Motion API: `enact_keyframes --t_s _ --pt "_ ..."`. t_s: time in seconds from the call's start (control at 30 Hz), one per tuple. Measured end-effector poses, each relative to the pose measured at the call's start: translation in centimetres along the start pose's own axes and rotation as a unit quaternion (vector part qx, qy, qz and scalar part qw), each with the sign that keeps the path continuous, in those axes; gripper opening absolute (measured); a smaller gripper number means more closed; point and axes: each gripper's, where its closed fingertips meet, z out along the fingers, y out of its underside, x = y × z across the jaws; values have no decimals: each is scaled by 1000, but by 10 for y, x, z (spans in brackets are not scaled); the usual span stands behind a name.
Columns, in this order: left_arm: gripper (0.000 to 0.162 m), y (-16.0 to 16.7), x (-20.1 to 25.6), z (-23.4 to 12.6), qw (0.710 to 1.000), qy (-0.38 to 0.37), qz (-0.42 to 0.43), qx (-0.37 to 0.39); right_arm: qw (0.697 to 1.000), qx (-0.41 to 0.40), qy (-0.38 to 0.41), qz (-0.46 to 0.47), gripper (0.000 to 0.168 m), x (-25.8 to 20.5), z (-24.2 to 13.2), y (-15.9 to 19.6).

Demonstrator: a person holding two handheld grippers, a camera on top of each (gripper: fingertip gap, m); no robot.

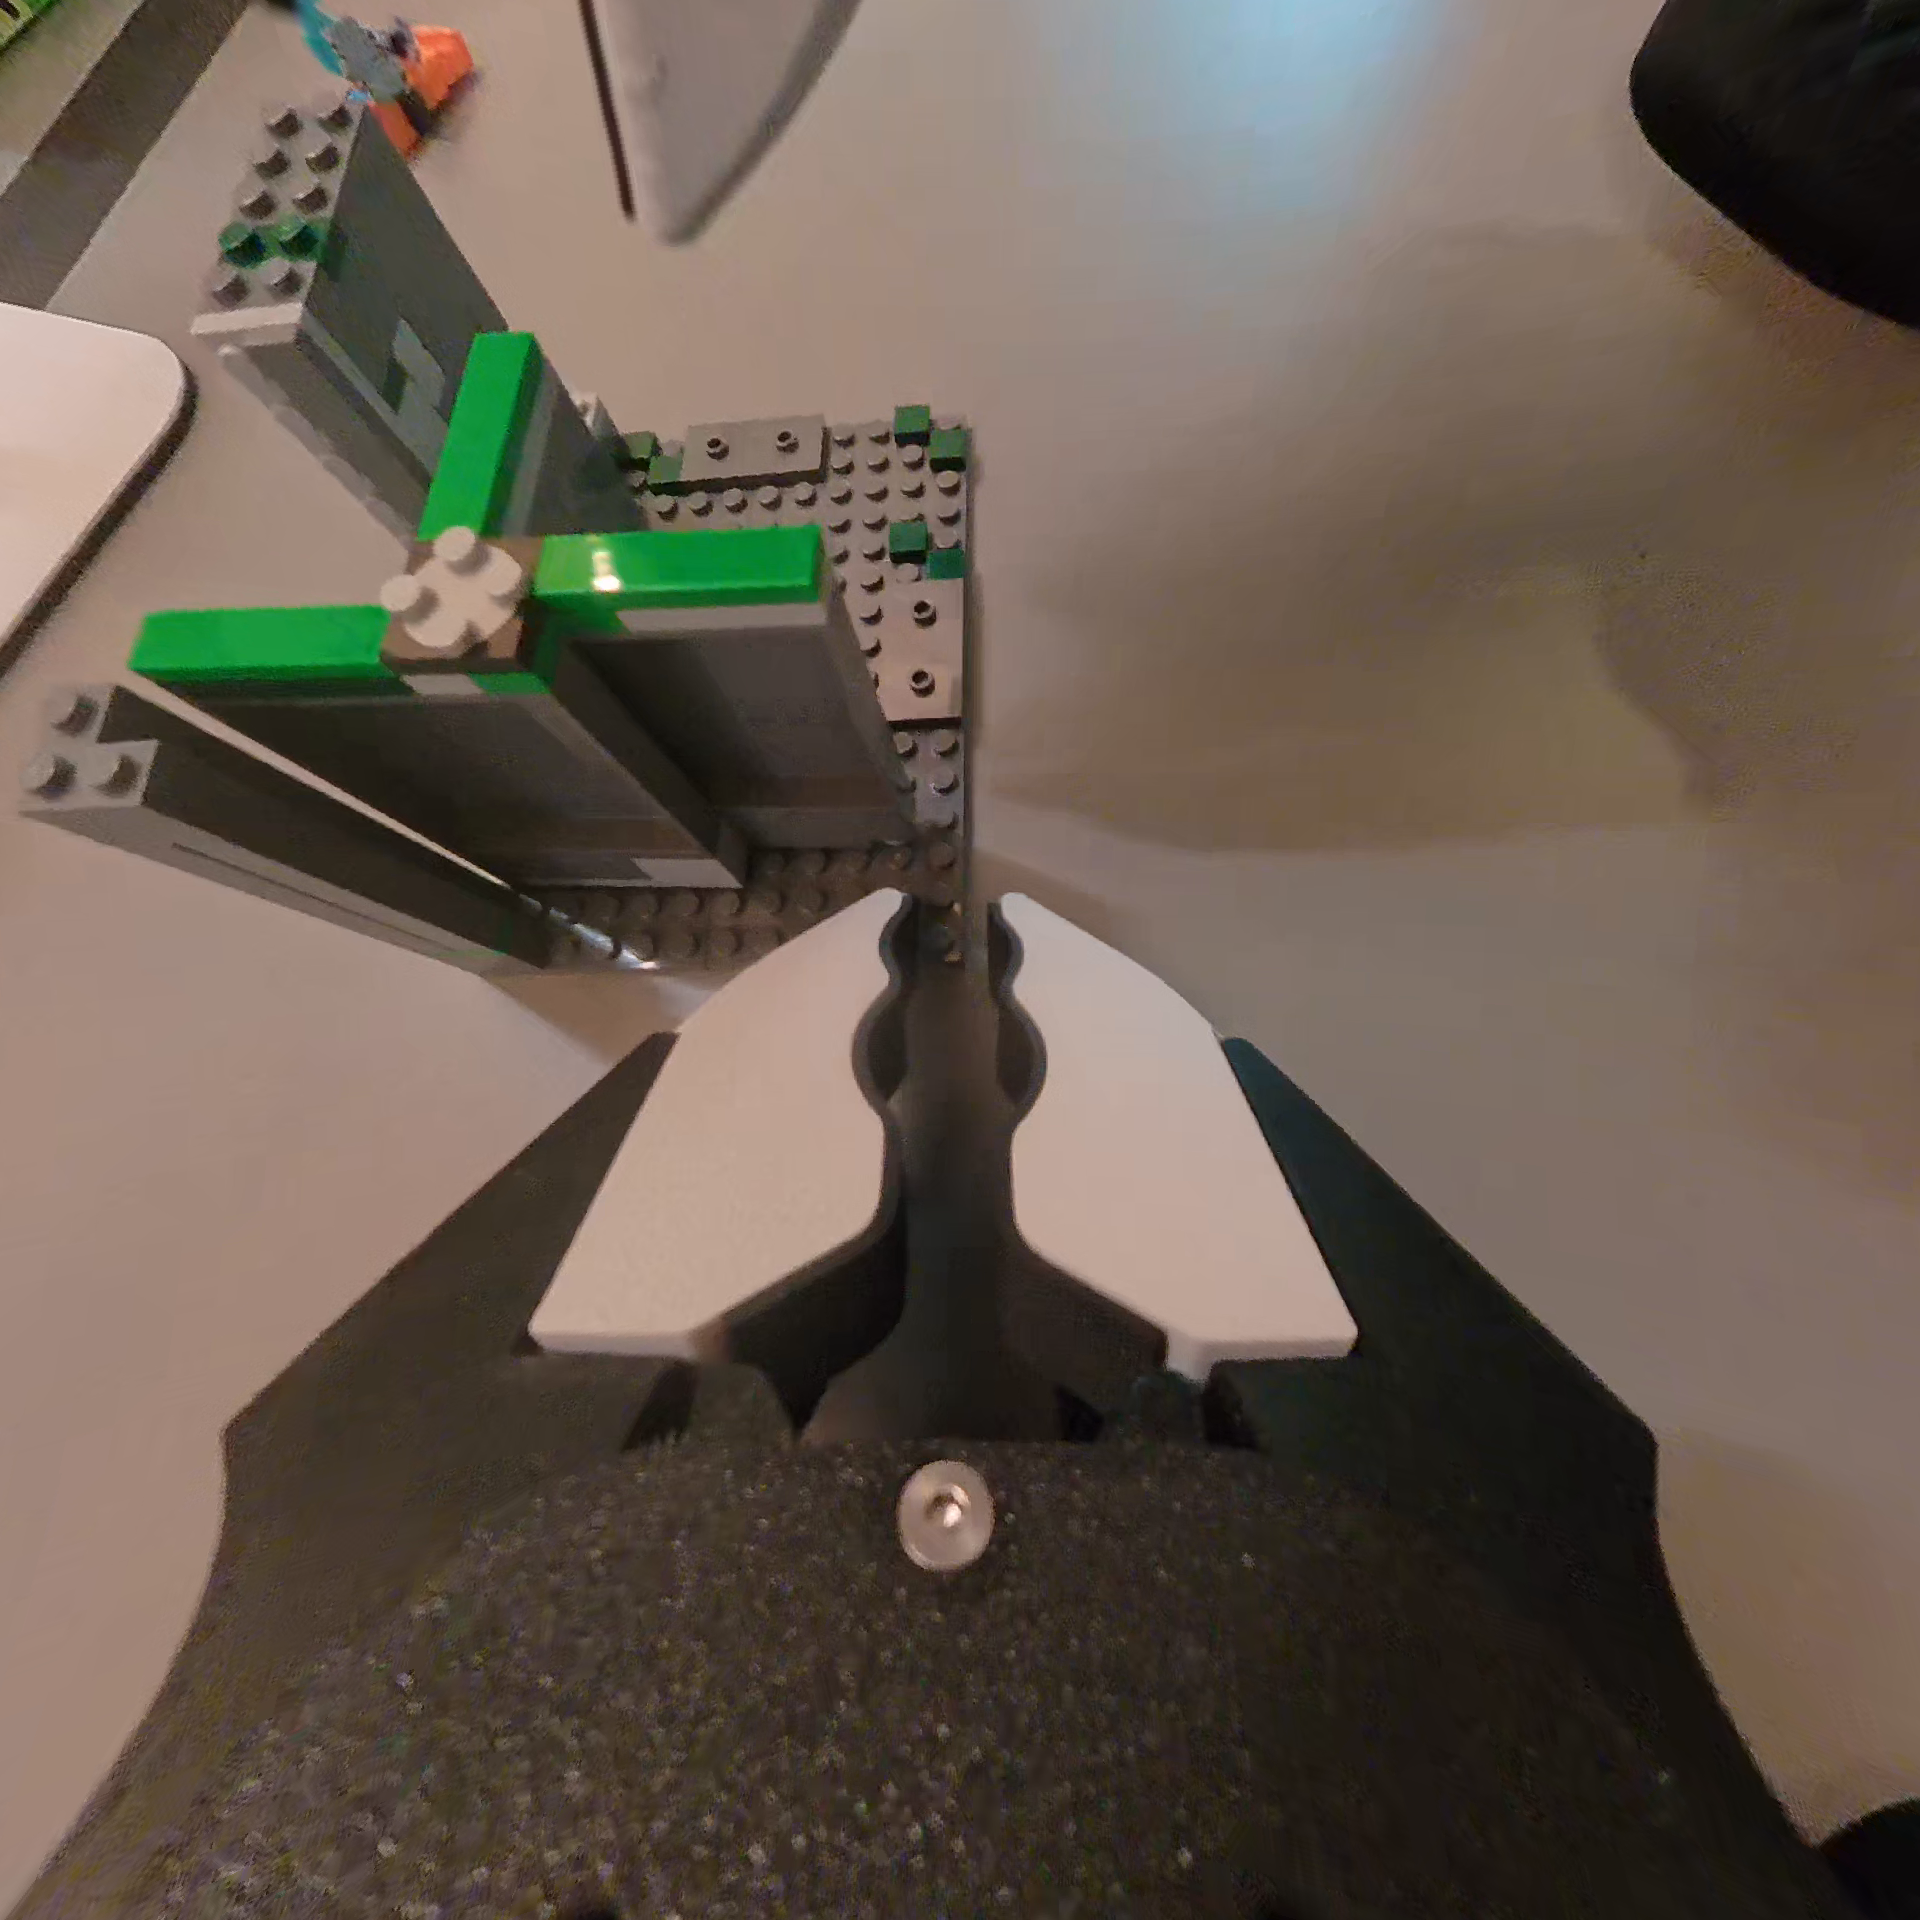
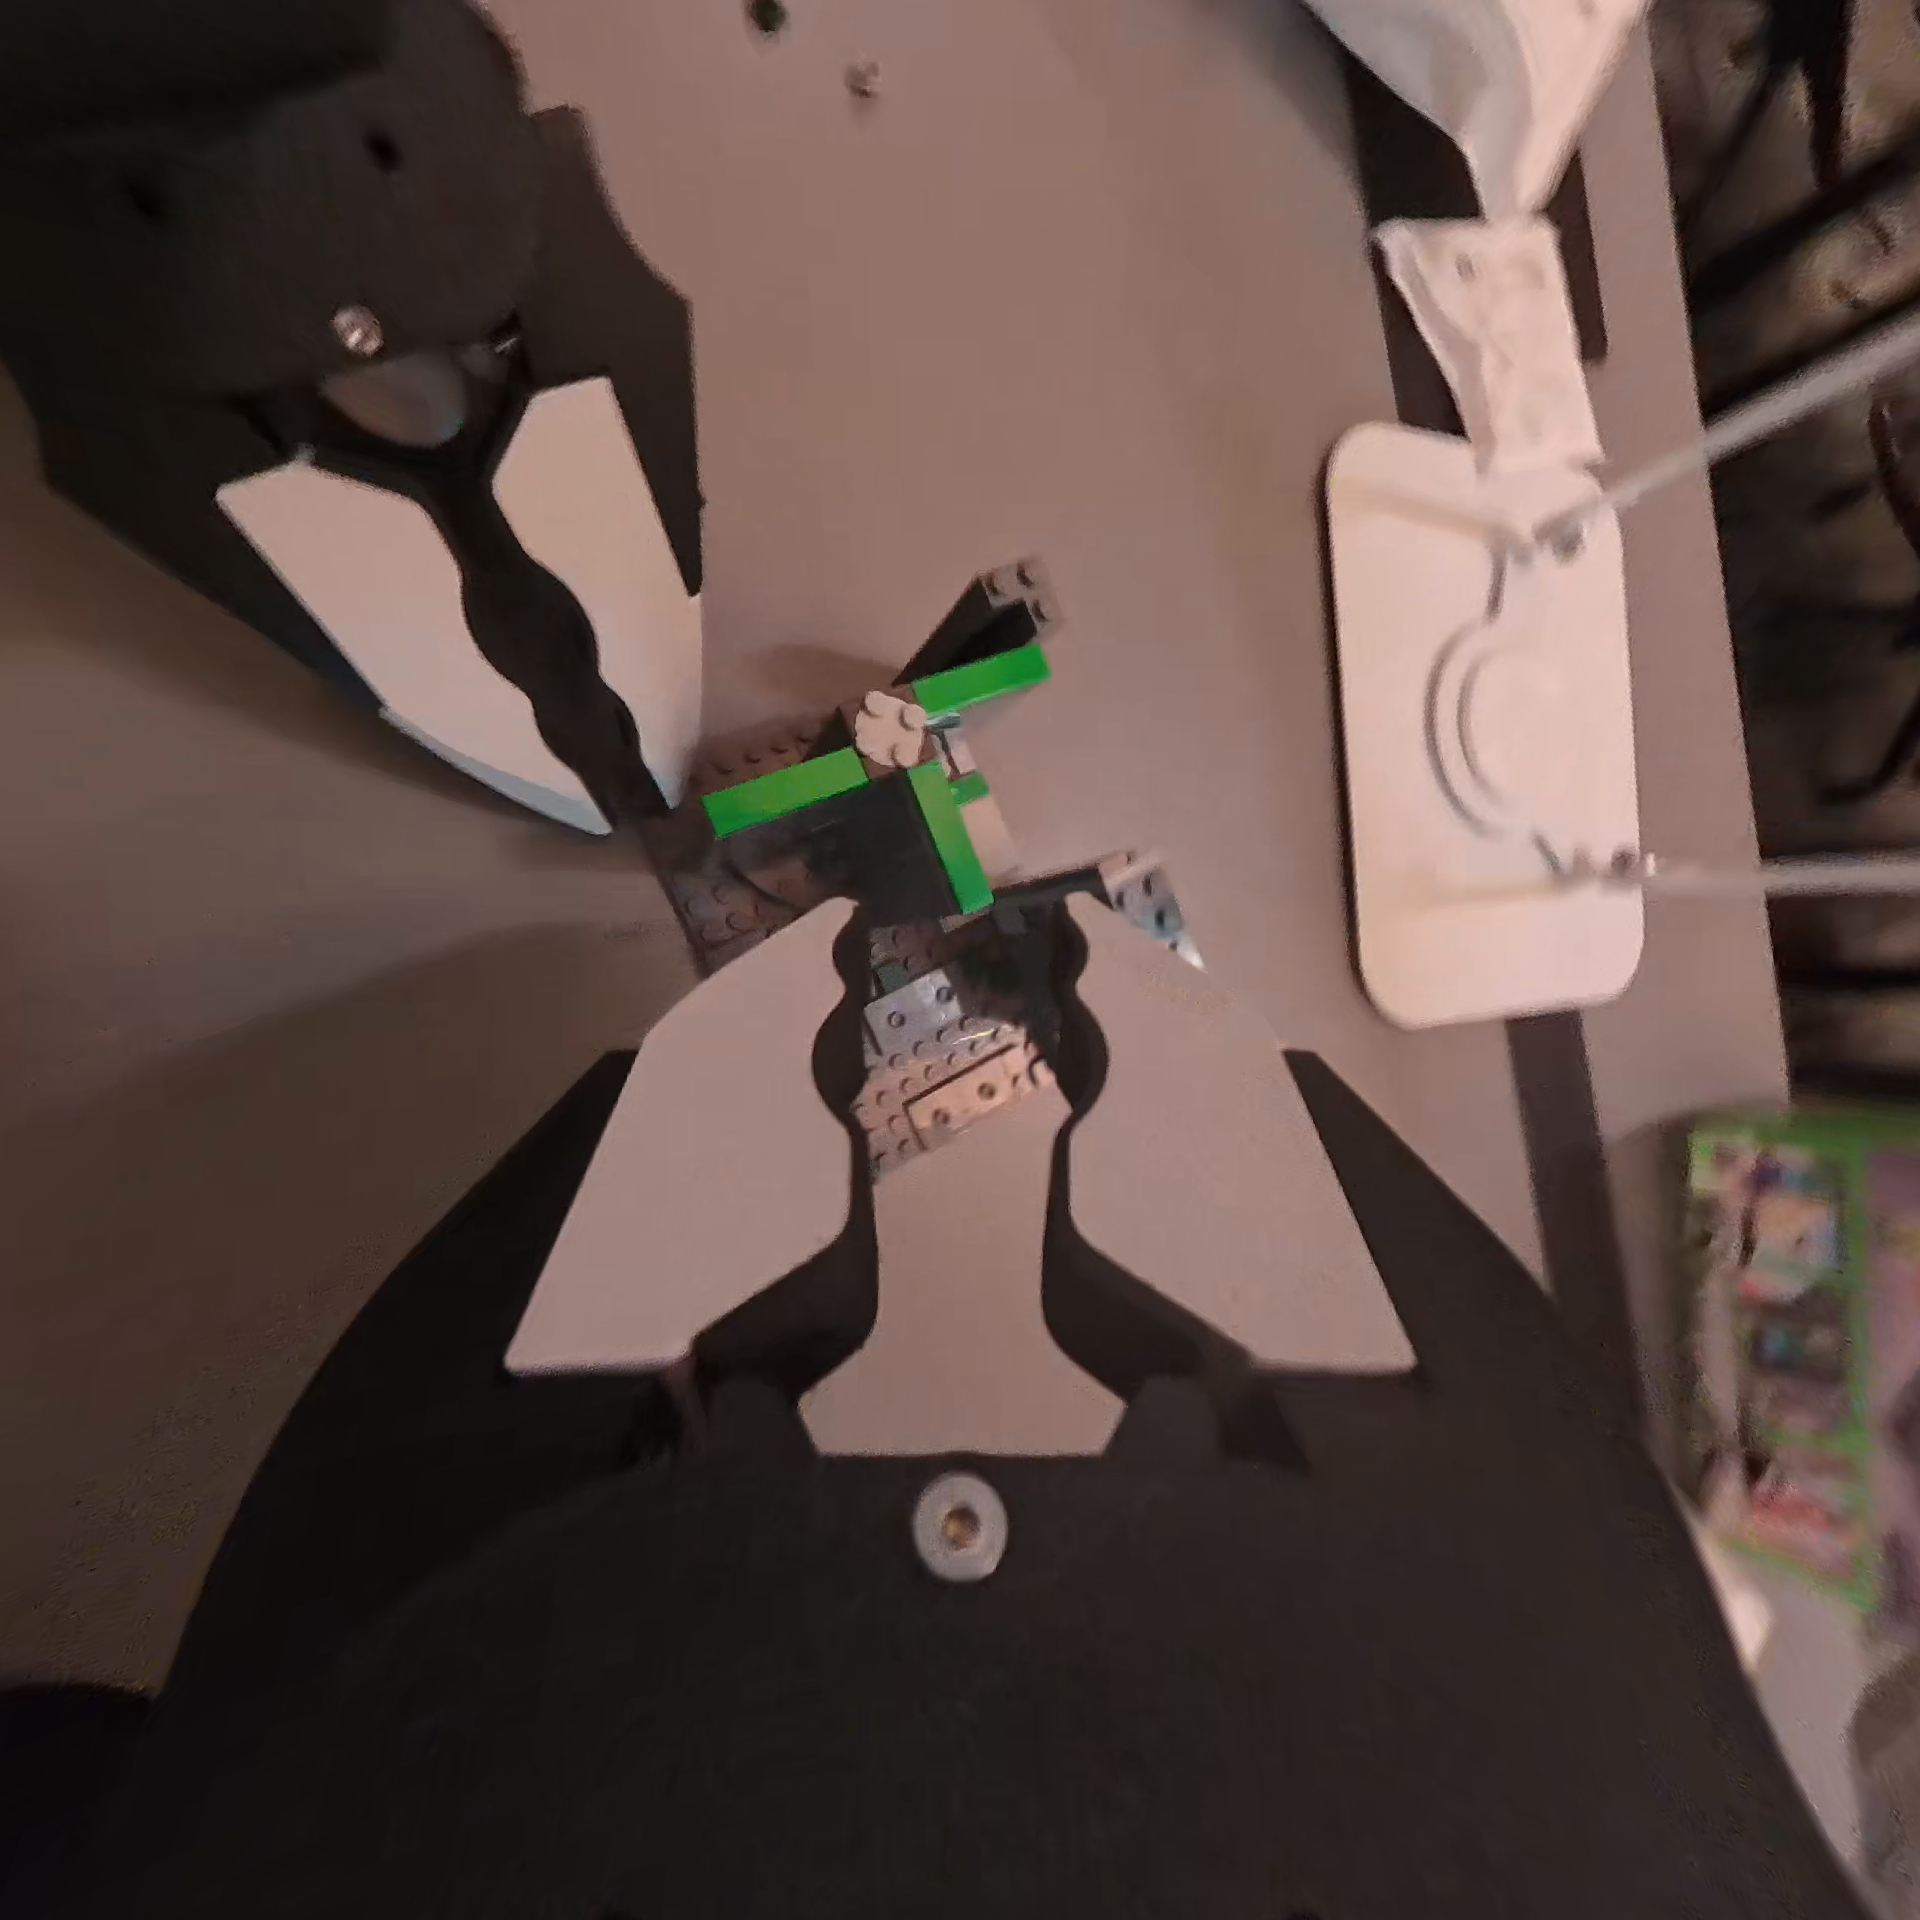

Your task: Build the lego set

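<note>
A Lego build stands on a dark grey studded baseplate (image 1: pixel 894 488). It has tall dark grey walls topped by bright green tiles (image 1: pixel 675 571) that meet at a light grey round stud piece (image 1: pixel 452 603). My left gripper (image 1: pixel 945 920) is shut on the near edge of the baseplate. In the right wrist view it (image 2: pixel 634 805) grips the baseplate (image 2: pixel 727 904) from the upper left. My right gripper (image 2: pixel 961 914) is open and empty, just above the build, beside a green tile (image 2: pixel 779 795) and the round piece (image 2: pixel 888 722).
A white tray-like stand (image 2: pixel 1486 727) with thin rods sits right of the build. A green printed box or booklet (image 2: pixel 1766 1351) lies at the far right. Orange and teal Lego pieces (image 1: pixel 416 73) lie beyond the build. A white rounded object (image 1: pixel 62 436) is at the left. My hands' fingertips stand some 11 cm from each other. The light grey round stud piece (image 1: pixel 452 603) sits 4 cm or so from the ends of my right fingers. The right camera catches it too, in the right wrist view (image 2: pixel 888 725).
</note>
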Motion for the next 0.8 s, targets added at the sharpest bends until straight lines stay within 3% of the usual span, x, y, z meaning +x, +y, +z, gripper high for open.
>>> enact_keyframes --t_s 0.2,0.33,0.47,0.6,0.8 --pt "17 -3 -8 -2 1000 -9 -13 14 978 -74 -90 -175 39 0 27 5" --pt "14 0 -9 1 1000 -6 -10 1 961 -105 -132 -220 25 0 37 3" --pt "10 0 -7 1 1000 1 -11 -2 947 -132 -170 -240 13 -7 42 7" --pt "10 0 -7 2 1000 6 -18 -9 942 -140 -192 -238 11 -9 41 6" --pt "21 2 -5 2 999 3 2 -41 947 -129 -222 -195 10 -11 42 4"
